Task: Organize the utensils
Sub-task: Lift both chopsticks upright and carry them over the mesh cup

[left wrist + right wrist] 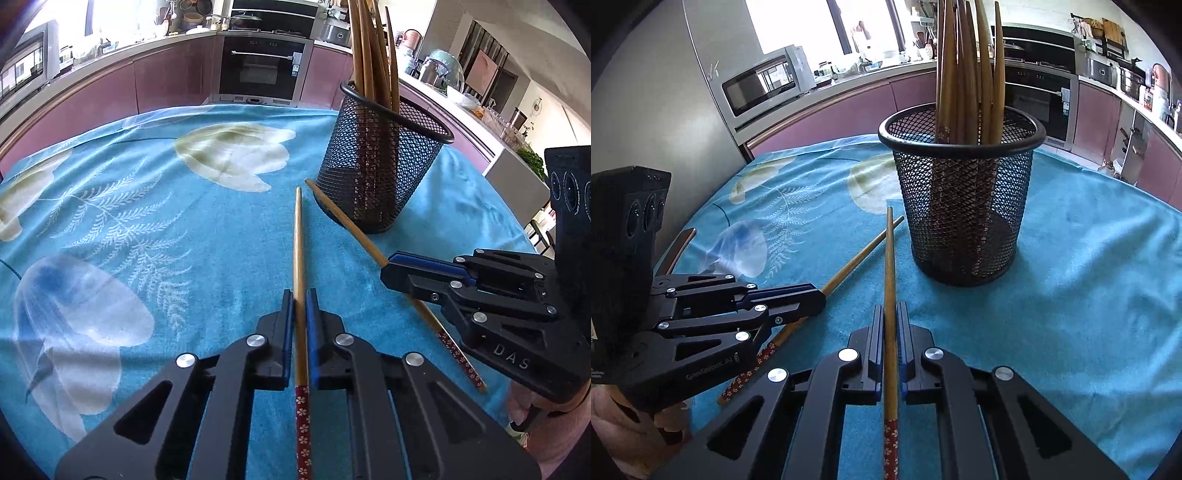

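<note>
Chopsticks dominated the left wrist view: the left tool was clamped on one chopstick, its tip aimed toward the far mesh holder on the bench. Right wrist view showed the right tool pinching another chopstick, likely readied for dropping into that holder.

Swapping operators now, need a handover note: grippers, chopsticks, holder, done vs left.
Left gripper: shut on a chopstick, tip towards the mesh holder.
Right gripper: shut on a second chopstick, also tip forward.
Both sticks lie low over the blue cloth; whether they touch it, I cannot tell.
Done: a bunch of chopsticks stands upright in the holder.
Left: put these two in the holder.
</note>
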Tool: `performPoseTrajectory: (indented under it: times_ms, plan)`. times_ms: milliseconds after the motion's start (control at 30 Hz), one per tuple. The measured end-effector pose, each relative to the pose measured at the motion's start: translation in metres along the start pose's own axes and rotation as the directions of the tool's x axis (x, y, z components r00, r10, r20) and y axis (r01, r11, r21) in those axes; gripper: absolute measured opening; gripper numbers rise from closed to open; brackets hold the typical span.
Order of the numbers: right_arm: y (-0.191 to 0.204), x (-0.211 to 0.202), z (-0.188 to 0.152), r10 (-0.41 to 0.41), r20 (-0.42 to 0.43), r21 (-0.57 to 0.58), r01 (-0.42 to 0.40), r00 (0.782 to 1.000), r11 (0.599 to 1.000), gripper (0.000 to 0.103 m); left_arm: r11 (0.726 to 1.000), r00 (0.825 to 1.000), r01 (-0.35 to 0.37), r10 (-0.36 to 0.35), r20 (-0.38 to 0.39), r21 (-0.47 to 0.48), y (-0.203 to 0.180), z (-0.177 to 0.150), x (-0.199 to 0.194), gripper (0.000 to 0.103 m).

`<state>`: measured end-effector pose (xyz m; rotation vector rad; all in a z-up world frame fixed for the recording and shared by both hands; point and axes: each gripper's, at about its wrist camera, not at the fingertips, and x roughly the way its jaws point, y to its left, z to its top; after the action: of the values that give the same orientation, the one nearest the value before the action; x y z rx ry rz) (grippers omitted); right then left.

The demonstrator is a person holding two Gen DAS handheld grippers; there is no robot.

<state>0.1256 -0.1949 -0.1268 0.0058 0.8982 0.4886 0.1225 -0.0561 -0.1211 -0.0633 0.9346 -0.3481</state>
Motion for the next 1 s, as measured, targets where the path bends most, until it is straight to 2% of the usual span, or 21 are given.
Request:
performPoseTrajectory:
  times_ms: [600,1000]
  plan:
    - [0.011,-0.019,0.001,0.089,0.047,-0.016,-0.088,0.995,0.996,0.006,0.999,0.999,0.04,-0.04,0.034,0.006,-0.005,-0.001,-0.027,0.008]
    - [0.01,0.01,-0.002,0.078,-0.029,-0.009,-0.078,0.997,0.997,0.006,0.999,0.999,0.035,-0.034,-0.038,0.015,-0.005,-0.009,-0.009,0.008]
